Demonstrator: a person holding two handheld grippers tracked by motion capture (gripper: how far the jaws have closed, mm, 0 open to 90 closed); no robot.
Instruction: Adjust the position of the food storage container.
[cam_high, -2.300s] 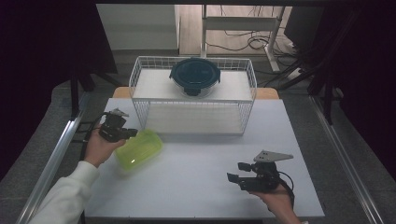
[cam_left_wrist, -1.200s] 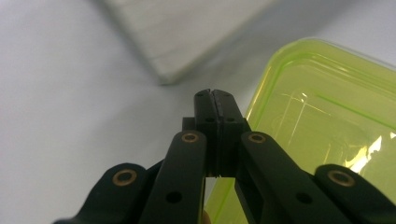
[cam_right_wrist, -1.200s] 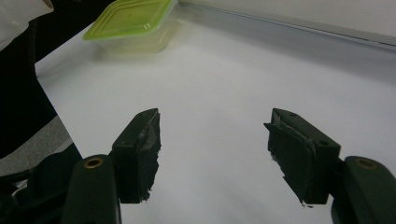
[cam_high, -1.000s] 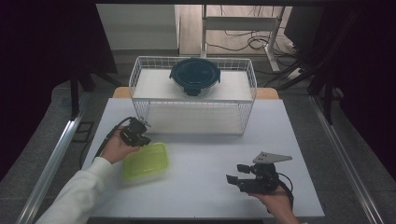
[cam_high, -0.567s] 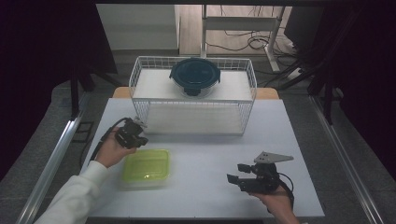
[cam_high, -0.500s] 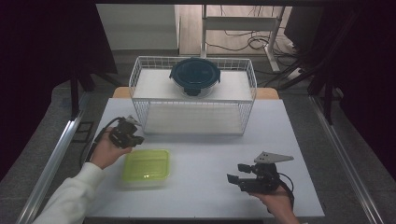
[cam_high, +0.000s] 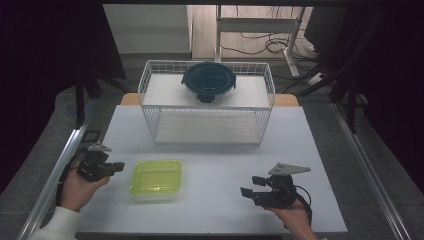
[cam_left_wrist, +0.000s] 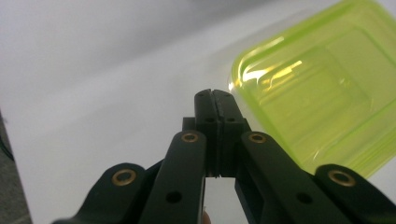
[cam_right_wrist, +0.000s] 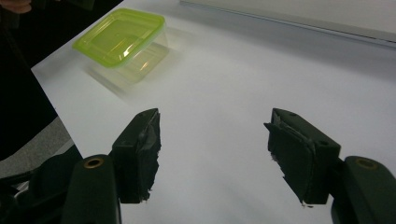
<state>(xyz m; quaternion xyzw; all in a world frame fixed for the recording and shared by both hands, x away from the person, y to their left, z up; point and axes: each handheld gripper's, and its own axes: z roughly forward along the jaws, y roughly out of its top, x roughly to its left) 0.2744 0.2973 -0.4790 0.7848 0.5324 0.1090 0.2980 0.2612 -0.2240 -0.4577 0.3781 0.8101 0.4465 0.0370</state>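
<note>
**A:** So what's the setup here? Looks pretty bare.

**B:** Yeah, it's a plain white surface (cam_high: 220, 165) with a light wood edge peeking out at the back corners. A white wire basket (cam_high: 150, 107) sits at the far middle, and there's a round dark-blue lidded bowl (cam_high: 208, 82) inside it, toward the back. Nearer the person, left of centre, a lime-green box (cam_high: 156, 177) lies flat on the surface with its lid up.

**A:** And the room?

**B:** Dim. Grey floor all around, metal rails running along both sides of the surface, dark drapes or panels left and right. Behind the basket there's a pale wall panel and a wood-tone floor with a white stand (cam_high: 257, 27) and loose cables (cam_high: 260, 45) around it.

**A:** What are the hands doing?

**B:** Left tool (cam_high: 118, 165) is at the left edge of the surface, just beside the box but not touching it, pointing at it. Its jaws are pressed together with nothing between them; the left gripper view (cam_left_wrist: 214, 100) shows that clearly, box just off to the right. Right tool (cam_high: 250, 186) is near the front right, well apart from the box, jaws spread wide over bare surface (cam_right_wrist: 212, 128). The box (cam_right_wrist: 122, 35) shows far off in its view.
</note>
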